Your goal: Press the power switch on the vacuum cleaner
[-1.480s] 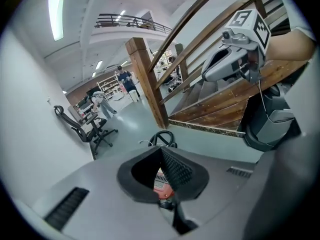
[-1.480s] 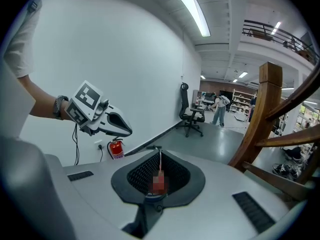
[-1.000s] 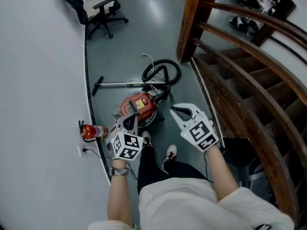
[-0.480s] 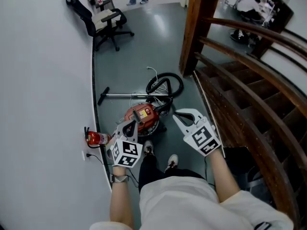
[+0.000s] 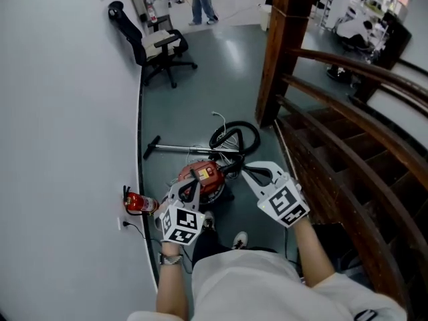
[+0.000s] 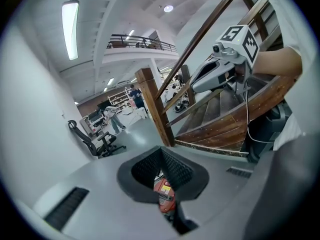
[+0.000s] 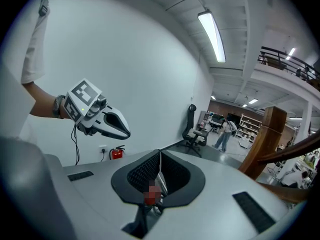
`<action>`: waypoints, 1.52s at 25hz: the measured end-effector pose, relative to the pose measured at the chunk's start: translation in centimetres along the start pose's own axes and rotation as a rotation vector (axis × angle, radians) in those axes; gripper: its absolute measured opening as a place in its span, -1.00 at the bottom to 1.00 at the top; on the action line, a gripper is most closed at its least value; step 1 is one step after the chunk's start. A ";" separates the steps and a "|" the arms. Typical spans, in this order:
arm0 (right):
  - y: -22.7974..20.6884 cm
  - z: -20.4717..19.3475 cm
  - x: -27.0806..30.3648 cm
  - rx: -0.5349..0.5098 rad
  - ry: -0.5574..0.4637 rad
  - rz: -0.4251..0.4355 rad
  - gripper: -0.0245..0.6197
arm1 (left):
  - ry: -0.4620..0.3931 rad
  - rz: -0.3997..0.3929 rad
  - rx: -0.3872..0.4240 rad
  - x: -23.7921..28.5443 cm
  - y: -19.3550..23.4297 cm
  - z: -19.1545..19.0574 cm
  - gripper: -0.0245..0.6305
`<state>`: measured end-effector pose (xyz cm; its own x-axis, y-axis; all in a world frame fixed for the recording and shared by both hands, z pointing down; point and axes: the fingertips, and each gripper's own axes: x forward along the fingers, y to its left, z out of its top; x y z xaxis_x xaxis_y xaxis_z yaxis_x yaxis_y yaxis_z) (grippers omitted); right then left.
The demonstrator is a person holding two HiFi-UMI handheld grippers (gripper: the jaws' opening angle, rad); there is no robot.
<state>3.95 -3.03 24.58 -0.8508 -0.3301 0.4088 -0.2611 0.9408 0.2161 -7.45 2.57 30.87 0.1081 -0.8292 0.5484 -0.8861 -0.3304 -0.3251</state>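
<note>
Currently L gripper and R gripper, jaws together, empty, are hovering over centre-frame vac; switch too small to spot, so likely risking a mis-press.

My left gripper is matt plastic, ribbed inside; the vacuum glossy plastic; its wand bright metal; the floor smooth, faintly shiny; the rail varnished wood.

1 black chair with wheels stands by the gray wall. A red fire extinguisher sits on the floor by that wall. Brown wooden stairs are next to a thick post.
</note>
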 end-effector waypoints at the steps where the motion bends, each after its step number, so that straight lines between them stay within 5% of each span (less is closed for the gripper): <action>1: 0.0 0.4 -0.2 -0.005 -0.005 0.003 -0.83 | -0.004 0.001 0.002 -0.2 0.0 0.2 -0.92; 38: -3.7 9.5 -1.9 -0.173 -0.106 0.049 -0.83 | -0.177 0.162 0.071 -4.4 5.7 12.1 -0.92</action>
<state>2.14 -5.16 14.57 -0.9060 -0.2658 0.3293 -0.1436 0.9251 0.3514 -7.56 -1.10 17.24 0.0498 -0.9381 0.3429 -0.8649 -0.2122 -0.4548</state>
